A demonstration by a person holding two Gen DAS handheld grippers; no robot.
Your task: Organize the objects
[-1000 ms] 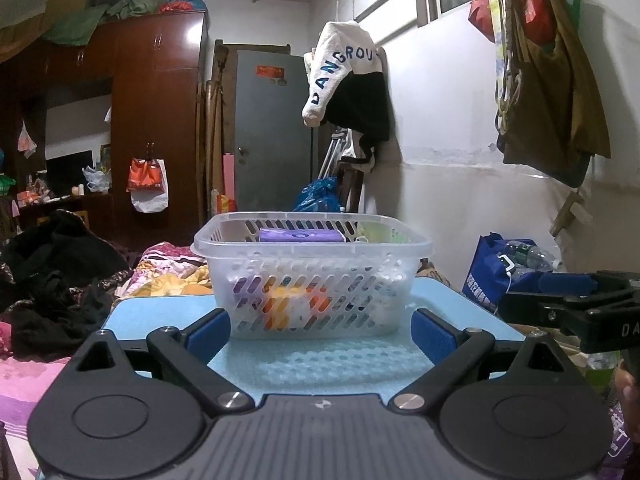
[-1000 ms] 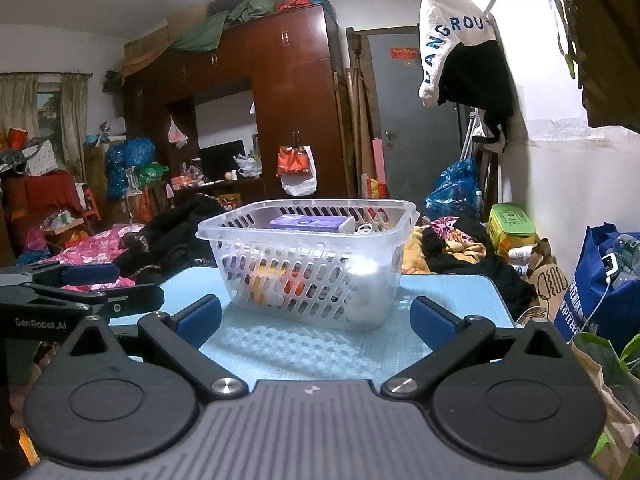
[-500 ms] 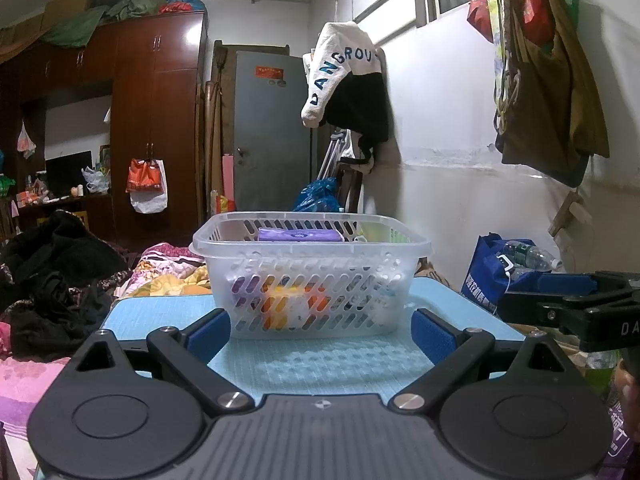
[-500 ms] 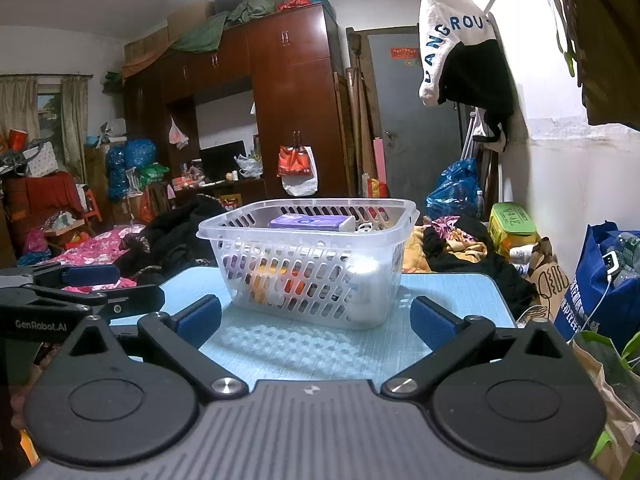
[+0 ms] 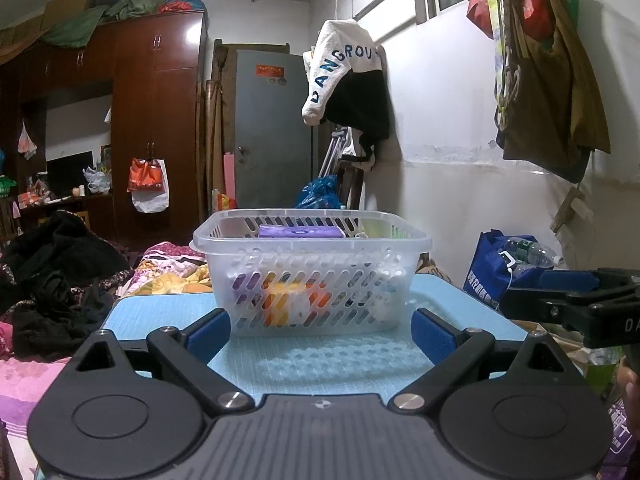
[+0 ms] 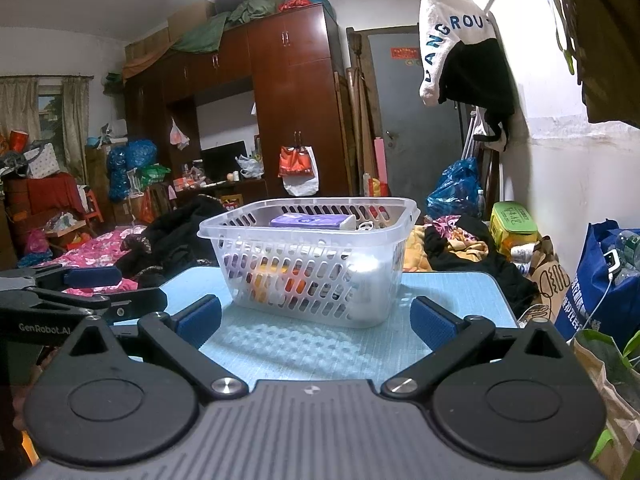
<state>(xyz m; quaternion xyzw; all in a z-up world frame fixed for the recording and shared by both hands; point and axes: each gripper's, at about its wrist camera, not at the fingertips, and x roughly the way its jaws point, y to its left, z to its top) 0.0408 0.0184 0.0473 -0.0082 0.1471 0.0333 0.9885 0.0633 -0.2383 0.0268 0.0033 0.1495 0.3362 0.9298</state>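
Cluttered bedroom with a dark wooden wardrobe (image 5: 156, 120), a grey door (image 5: 268, 128) and clothes heaped on a bed. On a light blue table (image 5: 320, 360) sits a clear plastic basket (image 5: 312, 276) of small items, a purple packet (image 5: 300, 231) on top. Both the left gripper (image 5: 320, 330) and right gripper (image 6: 316, 320) hover before it, tongs spread wide, holding nothing. Nothing has visibly moved since a second ago.
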